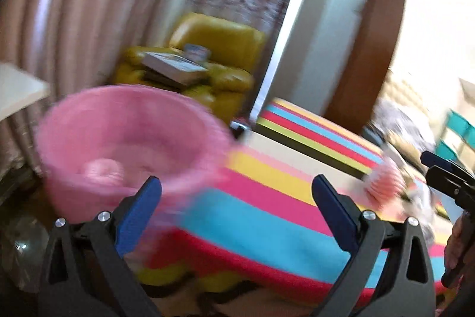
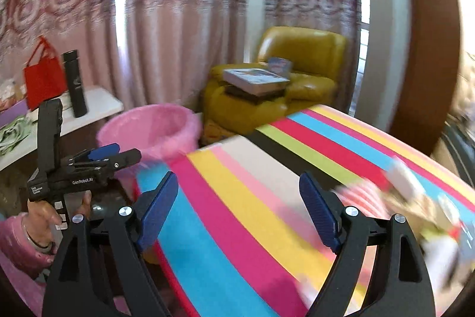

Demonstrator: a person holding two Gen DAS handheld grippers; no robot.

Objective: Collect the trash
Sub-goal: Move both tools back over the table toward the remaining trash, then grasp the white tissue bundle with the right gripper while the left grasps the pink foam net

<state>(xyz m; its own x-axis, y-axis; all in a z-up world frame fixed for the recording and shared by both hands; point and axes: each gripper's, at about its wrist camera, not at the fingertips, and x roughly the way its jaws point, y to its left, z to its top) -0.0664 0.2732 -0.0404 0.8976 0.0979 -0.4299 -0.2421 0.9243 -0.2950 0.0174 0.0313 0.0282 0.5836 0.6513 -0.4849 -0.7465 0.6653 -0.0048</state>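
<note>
Both hand-held grippers, left (image 1: 236, 198) and right (image 2: 237, 201), gape empty; trash pile (image 2: 415, 207) sits right on the counter (image 2: 237, 198), pink bin (image 2: 151, 129) far left, so a loose grab could scatter wrappers.

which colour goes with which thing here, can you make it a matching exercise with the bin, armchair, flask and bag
Things:
1. bin
2. armchair
3. flask
4. bag

Colours:
a. red
b. mustard yellow
c. black
d. pink

Pairs: 1-d, 2-b, 3-c, 4-a
</note>
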